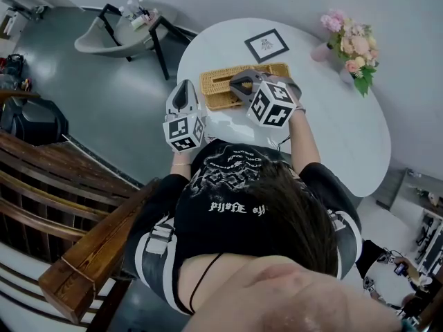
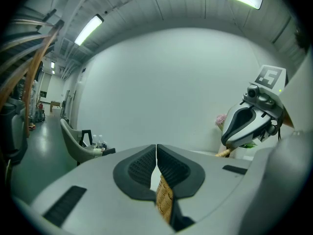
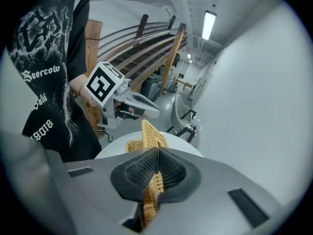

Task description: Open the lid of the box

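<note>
We are looking down on a round white table (image 1: 332, 116) standing on a grey floor (image 1: 104, 95), with a framed picture (image 1: 266, 45) and a bunch of pink flowers (image 1: 353, 47) sitting towards its far side, a grey chair (image 1: 104, 37) off beyond it and a wooden railing (image 1: 41, 185) running along our left. From the head view, the marker cubes are covering the near part of the wicker box (image 1: 218, 88), so we are not making out the jaw tips there. In the left gripper view only a narrow strip of weave is showing. Our left gripper (image 2: 156, 155) is pinching the box's wall, jaws closed on it at the left end. Our right gripper (image 3: 157, 153) is clamping the woven lid (image 3: 150, 136), which is standing tilted up above the box, its edge running between the pads.
</note>
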{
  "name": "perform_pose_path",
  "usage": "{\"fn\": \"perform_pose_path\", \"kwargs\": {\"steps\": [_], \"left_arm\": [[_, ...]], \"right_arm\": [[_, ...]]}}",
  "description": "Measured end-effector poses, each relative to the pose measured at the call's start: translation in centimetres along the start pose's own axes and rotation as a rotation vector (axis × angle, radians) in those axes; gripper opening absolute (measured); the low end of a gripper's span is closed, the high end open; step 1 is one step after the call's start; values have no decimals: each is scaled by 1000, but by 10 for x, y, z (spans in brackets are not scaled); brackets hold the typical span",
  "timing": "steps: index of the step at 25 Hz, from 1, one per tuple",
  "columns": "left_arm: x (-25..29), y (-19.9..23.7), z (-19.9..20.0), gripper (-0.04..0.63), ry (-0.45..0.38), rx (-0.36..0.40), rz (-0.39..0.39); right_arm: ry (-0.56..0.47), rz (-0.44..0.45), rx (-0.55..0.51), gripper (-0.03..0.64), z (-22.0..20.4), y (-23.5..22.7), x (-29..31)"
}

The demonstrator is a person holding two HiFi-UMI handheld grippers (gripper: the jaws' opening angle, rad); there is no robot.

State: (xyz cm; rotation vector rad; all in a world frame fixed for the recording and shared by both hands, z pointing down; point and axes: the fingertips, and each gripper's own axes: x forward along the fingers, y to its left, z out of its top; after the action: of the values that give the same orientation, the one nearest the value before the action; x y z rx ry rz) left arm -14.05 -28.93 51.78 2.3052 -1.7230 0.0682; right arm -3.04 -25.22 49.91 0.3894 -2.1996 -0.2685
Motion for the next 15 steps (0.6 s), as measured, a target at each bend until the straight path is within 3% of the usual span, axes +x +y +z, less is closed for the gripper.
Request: {"fn": "perform_pose_path", "kwargs": {"steps": [15], "left_arm": [[1,-3,-1,25,4,-4,-9]], "right_arm": [[32,-26,-52,28,8,-34,-4]]}}
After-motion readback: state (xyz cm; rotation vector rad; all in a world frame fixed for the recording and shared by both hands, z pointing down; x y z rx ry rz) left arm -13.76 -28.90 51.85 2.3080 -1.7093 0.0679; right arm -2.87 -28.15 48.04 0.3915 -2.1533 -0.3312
